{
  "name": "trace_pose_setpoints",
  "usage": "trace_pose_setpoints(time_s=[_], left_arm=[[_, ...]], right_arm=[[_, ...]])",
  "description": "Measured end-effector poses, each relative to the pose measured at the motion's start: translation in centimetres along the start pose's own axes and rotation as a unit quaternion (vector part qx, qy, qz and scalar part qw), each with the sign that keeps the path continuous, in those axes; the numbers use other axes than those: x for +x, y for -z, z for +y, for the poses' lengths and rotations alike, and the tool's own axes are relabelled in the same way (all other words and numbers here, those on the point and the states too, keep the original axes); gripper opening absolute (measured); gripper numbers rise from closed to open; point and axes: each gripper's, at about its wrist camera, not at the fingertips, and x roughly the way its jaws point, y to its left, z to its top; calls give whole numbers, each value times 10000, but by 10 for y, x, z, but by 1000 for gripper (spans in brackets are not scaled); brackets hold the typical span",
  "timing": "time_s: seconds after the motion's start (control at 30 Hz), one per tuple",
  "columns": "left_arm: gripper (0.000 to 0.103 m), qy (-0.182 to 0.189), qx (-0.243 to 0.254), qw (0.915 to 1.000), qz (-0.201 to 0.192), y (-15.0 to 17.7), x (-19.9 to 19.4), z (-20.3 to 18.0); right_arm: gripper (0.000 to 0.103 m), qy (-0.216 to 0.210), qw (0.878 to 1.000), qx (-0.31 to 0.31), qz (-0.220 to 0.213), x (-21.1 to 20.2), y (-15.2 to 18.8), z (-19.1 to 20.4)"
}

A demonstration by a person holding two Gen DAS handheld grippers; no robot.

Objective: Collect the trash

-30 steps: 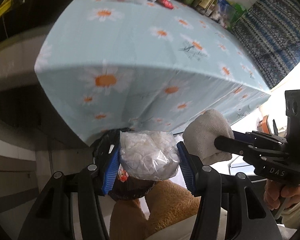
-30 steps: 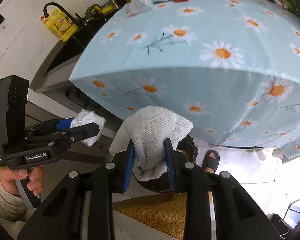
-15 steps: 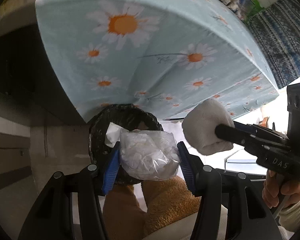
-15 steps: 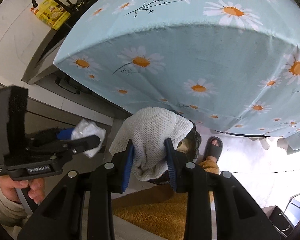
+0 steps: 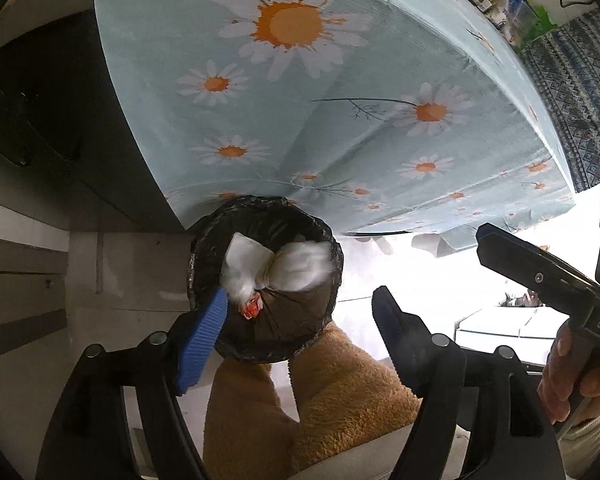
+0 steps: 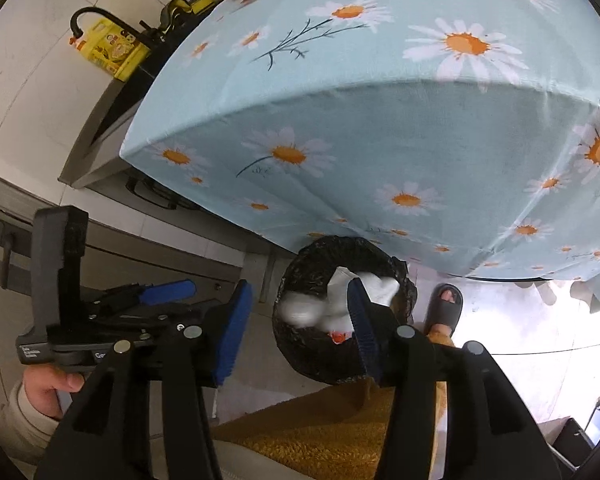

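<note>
Below our left gripper (image 5: 300, 328), in its wrist view, we see a round bin lined with a crinkled black plastic bag (image 5: 204, 240) standing on the floor against the hanging edge of a pale blue tablecloth printed with white and orange daisies (image 5: 340, 92). Its jaws have just been opening and now stand apart with nothing between them; the clear plastic bag of white scraps (image 5: 242, 268) and the white knitted cloth (image 5: 304, 266) lie blurred inside the bin, beside a small red scrap (image 5: 251, 310). Our right gripper (image 5: 485, 236) reaches in from the right edge, a hand (image 5: 568, 376) on its handle, and tan fleece trousers (image 5: 340, 384) fill the bottom. Turning to the right wrist view, our right gripper (image 6: 298, 320) also has jaws that have just been opening, empty now, over the same bin (image 6: 300, 352); the white cloth (image 6: 380, 286) and the bag of scraps (image 6: 300, 310) rest inside it. Our left gripper (image 6: 168, 290) sits at the left, jaws parted, and a foot in a grey slipper (image 6: 444, 308) stands just beside the bin.
</note>
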Motion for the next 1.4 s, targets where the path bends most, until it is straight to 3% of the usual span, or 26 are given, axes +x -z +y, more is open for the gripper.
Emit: trace_pose_setpoints(time_s=[0.53,0.9,1.0,1.1,1.4], left_arm=[[73,97,173,9994,-288,-6,-25,-12],[73,249,608,9947,-795,-15,-73,-32],[73,279,701,9926,-951,-21,-87,-40],[73,296,787,9903,-1103,-30,-98,-49],[73,133,735,9867,-1444,-70,-116,-68]], right_arm=[[50,74,9995,82,-301,-24,2,0],[54,84,9955,-219,-919,-65,-9,25],[54,79,9933,-299,-1111,-79,-15,29],[64,80,9915,-359,-1247,-88,-20,29],[64,-12,9875,-596,-1459,-109,-57,16]])
